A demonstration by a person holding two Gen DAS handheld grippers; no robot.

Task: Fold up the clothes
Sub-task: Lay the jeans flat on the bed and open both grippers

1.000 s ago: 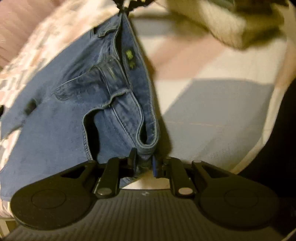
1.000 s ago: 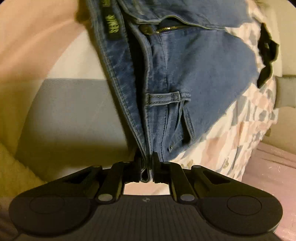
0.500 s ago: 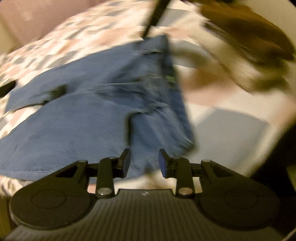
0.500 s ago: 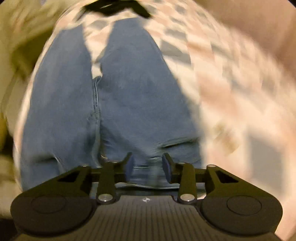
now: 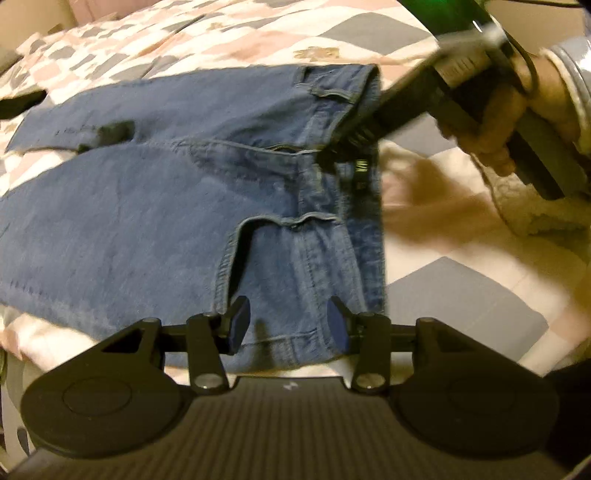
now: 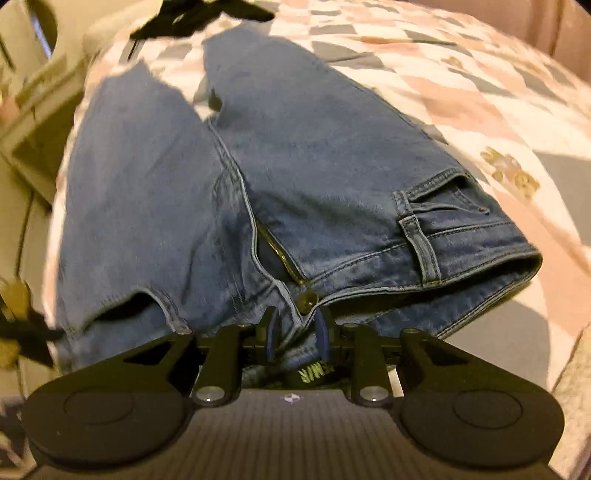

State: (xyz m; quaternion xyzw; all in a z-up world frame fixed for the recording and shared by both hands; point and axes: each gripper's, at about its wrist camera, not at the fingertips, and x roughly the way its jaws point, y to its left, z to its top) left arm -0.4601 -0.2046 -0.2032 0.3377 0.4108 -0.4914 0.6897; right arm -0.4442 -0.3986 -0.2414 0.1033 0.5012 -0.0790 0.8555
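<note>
Jeans [image 5: 155, 206] lie flat on the bed [image 5: 258, 33], front up, on a pink/grey/white checked bedspread. Long axis runs from the waistband, at the bed's near edge, out to the legs, which stretch away from both tongs. In the right wrist view the two legs [image 6: 207, 122] fan off toward the far side w/ a narrow wedge of bedspread showing between them.

Left tongs [image 5: 286, 323] are released, jaws wide apart, hovering just over one end of the waistband, near a front pocket opening [image 5: 236, 236]; denim shows between the jaws but nothing is pinched. Right tongs [image 6: 295, 332] sit at the waistband centre, right by the fly button [image 6: 307, 300] and the part-open zip [image 6: 280, 254]. Jaws are narrower w/ waistband cloth between them, but there's a gap each side, so can't tell if they're gripping. Seen from the left wrist view, the right tool comes in from the side, a hand [image 5: 491, 122] on its handle, tip at the waistband middle.

Both tongs are at the waist end, left at the outer corner, right at the middle; the hems are well apart from either. Prob. next: fold lengthwise, one leg over the other, so the waistband corners matter.

Look: mid-blue denim, belt loops [image 6: 421, 247] visible, a green-lettered label inside the waistband, fairly smooth, slight bunching at the fly. Some motion blur.
</note>
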